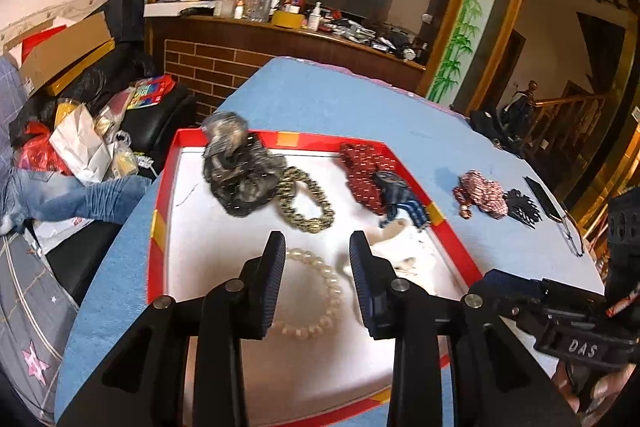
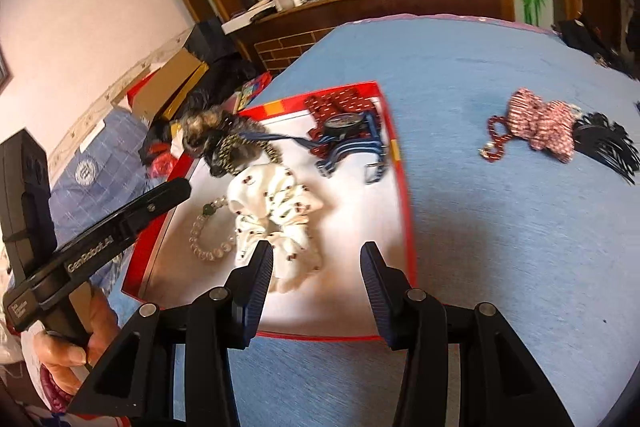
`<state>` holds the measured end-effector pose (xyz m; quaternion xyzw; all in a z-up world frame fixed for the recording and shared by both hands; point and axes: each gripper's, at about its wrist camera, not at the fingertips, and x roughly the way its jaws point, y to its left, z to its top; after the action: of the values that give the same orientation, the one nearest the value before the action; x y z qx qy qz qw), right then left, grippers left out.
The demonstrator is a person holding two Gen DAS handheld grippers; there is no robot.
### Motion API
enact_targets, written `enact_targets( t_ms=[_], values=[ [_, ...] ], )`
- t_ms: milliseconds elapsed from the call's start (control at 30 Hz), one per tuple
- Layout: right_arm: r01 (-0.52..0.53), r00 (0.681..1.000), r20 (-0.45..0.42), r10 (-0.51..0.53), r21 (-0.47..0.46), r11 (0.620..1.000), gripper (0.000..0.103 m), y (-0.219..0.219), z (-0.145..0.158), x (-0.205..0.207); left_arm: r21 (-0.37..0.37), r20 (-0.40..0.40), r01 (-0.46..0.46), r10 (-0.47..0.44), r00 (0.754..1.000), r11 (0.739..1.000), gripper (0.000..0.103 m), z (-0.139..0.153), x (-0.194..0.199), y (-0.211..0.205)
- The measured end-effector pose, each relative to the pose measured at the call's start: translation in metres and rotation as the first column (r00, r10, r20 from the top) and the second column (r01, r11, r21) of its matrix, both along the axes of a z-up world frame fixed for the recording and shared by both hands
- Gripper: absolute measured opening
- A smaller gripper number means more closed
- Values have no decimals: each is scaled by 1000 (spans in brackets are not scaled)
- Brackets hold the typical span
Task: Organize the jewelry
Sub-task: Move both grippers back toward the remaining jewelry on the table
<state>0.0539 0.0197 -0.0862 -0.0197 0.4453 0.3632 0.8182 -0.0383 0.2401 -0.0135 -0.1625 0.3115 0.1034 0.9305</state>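
I see a red tray (image 1: 416,175) with a white floor on a bench (image 2: 500,227) that has a blue cloth over it.

My left gripper (image 1: 318,245) hangs over the near part of the tray. Its jaws are apart and nothing is between them. Under them lies a pale bead bracelet (image 1: 320,303). In the right wrist view this bracelet (image 2: 208,231) shows 1 dark green bead.

My right gripper (image 2: 316,253) is over the near edge of the tray. Its jaws are apart too, with nothing in them. A white scrunchie (image 2: 276,211) with small dark marks lies just past the left jaw, touching the bead bracelet.

At 12 o'clock in the tray I see a dark grey scrunchie (image 1: 236,171). Beside it, at its 4 o'clock, is a gold and black bracelet (image 1: 306,201). At 1 o'clock in the tray is a red spotted bow (image 1: 362,167), and a blue watch (image 2: 344,131) rests on it.

Out on the blue cloth, at 2 o'clock from the tray, are 3 things still outside: a red bead bracelet (image 2: 496,143), a red and white scrunchie (image 2: 540,127) and a black hair comb (image 2: 604,147). The scrunchie touches both of the others.

A hand (image 2: 76,347) holds the left gripper's handle.
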Motion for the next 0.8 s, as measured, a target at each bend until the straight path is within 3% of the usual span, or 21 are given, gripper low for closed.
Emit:
enact_targets(
  t_ms=[467, 800],
  values=[
    [180, 983, -41, -177, 73, 981, 50, -92, 5, 28, 49, -11, 94, -93, 996, 994, 36, 14, 12, -53],
    [278, 960, -69, -271, 112, 954, 50, -151, 2, 41, 110, -61, 205, -199, 978, 973, 40, 12, 34, -113]
  ],
)
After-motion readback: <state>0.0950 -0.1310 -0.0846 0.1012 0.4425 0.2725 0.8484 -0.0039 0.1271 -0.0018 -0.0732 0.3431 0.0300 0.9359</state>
